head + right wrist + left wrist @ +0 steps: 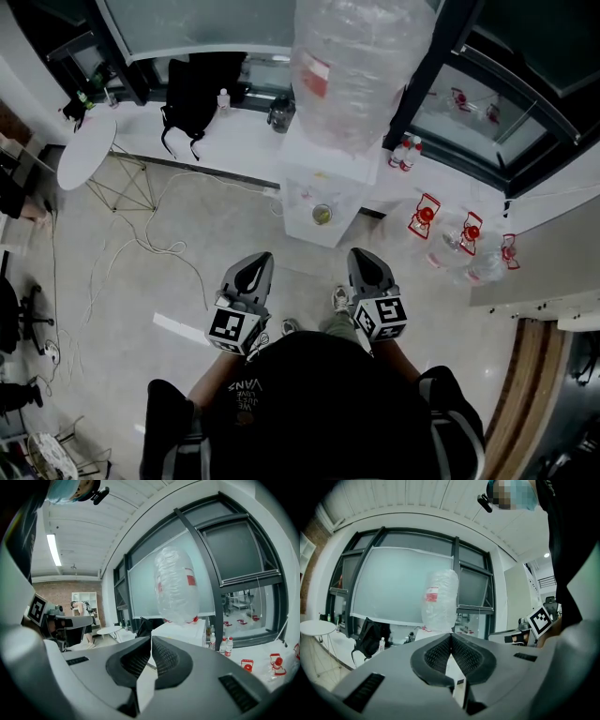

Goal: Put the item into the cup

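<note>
I stand in front of a white water dispenser (319,192) topped by a large clear bottle (356,66). A small round cup-like thing (322,214) sits in the dispenser's front recess; I cannot make out what is in it. My left gripper (255,266) and right gripper (365,262) are held close to my body, both pointing at the dispenser. In the left gripper view the jaws (451,635) meet at the tips with nothing between them. The right gripper (151,637) is likewise shut and empty. The bottle (440,599) (176,585) stands ahead in both gripper views.
A black backpack (197,94) leans on the window ledge at the left. A round white table (86,150) and loose cables (141,248) are on the floor further left. Small water bottles (403,152) and red-and-white items (424,216) lie to the dispenser's right. A person (83,620) stands far off.
</note>
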`<act>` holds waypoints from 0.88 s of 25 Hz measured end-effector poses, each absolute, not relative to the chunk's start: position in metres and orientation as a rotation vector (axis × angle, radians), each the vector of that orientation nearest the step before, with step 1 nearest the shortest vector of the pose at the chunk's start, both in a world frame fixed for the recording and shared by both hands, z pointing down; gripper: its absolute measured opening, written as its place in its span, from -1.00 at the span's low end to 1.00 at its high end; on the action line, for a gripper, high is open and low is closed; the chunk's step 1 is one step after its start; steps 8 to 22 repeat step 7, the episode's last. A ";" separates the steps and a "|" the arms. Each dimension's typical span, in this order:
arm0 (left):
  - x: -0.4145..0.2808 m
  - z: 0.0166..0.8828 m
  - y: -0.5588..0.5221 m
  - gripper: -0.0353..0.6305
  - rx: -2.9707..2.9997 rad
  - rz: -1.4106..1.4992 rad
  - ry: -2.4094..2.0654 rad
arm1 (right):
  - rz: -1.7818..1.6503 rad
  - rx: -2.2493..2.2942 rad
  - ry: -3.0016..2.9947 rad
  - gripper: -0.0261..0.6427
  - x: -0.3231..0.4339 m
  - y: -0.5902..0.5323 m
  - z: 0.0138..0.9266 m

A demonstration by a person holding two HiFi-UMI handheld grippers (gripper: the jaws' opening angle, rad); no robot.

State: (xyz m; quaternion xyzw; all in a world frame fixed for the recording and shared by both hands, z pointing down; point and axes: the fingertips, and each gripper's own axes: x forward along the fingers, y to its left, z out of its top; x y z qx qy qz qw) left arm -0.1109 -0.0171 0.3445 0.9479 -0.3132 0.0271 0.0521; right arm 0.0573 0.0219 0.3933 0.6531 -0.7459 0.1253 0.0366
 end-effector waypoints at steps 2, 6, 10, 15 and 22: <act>-0.112 0.345 -0.018 -0.84 2.874 0.084 -0.958 | 0.389 1.993 -2.288 -0.79 0.056 0.021 0.393; -0.114 0.347 -0.018 -0.84 2.875 0.100 -0.950 | 0.407 1.984 -2.276 -0.79 0.052 0.021 0.393; -0.114 0.347 -0.018 -0.84 2.879 0.105 -0.946 | 0.408 1.985 -2.276 -0.79 0.051 0.020 0.393; -0.114 0.347 -0.018 -0.84 2.879 0.105 -0.946 | 0.408 1.985 -2.276 -0.79 0.051 0.020 0.393; -0.114 0.347 -0.018 -0.84 2.879 0.105 -0.946 | 0.408 1.985 -2.276 -0.79 0.051 0.020 0.393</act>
